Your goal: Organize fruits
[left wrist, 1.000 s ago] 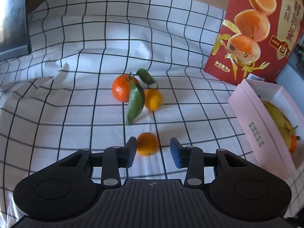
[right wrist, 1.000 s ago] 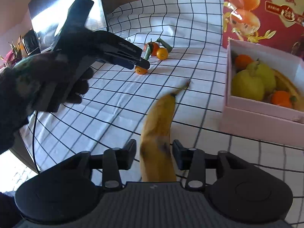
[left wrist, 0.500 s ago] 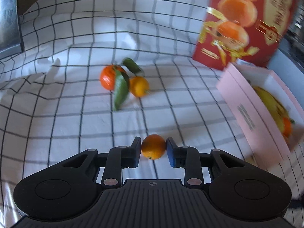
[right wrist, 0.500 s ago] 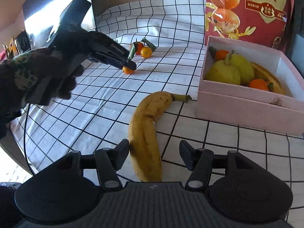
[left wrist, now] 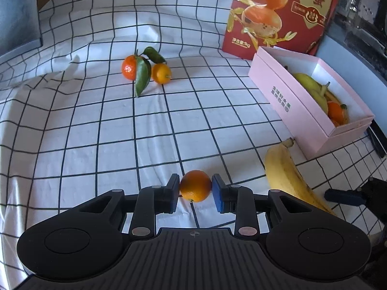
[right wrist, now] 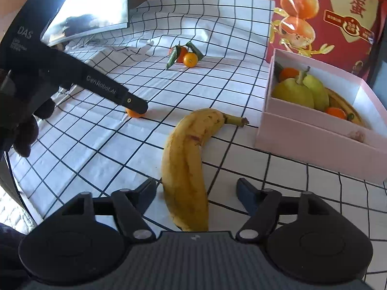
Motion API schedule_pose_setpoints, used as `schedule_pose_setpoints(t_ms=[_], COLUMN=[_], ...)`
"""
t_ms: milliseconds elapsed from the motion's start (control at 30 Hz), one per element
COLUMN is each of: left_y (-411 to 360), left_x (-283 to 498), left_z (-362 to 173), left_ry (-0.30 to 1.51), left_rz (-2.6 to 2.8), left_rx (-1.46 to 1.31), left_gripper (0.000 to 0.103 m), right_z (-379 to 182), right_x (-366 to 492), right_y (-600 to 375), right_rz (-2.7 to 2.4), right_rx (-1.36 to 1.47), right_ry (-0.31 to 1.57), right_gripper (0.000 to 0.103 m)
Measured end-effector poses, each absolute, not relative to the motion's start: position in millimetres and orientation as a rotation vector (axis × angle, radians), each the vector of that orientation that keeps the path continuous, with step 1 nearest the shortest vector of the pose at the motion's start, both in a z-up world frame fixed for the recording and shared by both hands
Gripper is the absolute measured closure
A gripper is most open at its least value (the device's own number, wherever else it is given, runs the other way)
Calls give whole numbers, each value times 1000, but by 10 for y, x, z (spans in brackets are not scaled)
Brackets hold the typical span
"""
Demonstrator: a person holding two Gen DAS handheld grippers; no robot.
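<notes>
The left hand-held gripper [left wrist: 195,190], clamped on the small orange [left wrist: 195,186], should carry it right, level, to the pink box [left wrist: 285,96]; the right hand-held gripper [right wrist: 196,191] has just opened, straddling the banana [right wrist: 188,164].

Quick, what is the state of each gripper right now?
Left gripper: shut on the small orange.
Right gripper: open, jaws just opening; the banana lies between them, not gripped.
</notes>
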State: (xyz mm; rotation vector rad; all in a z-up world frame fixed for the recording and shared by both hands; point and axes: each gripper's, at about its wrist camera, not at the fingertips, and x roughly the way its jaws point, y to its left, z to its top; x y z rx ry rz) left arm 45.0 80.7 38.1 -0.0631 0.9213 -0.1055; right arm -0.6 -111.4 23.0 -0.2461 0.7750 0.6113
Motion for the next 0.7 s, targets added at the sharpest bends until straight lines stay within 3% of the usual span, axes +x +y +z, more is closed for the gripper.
schedule_pose_setpoints(t_ms=[300,467,500,700], left_y=[788,769,759,736], left_x=[480,488,483,452], left_z=[308,298,296,283], left_ry=[947,937,934,914], left_rz=[-124,-126,-124,-115], left_rx=[-85,-80,-75,-57], left_gripper=[69,69,69,69], right_z=[190,189,191,277], right_x=[26,64,74,84], right_y=[-1073,-1049,-1043,-915], right_rz=[567,566,575,610], right_rx=[-256,-270,-273,-312], right_ry=[798,828,832,776], right_gripper=[2,0,1,31])
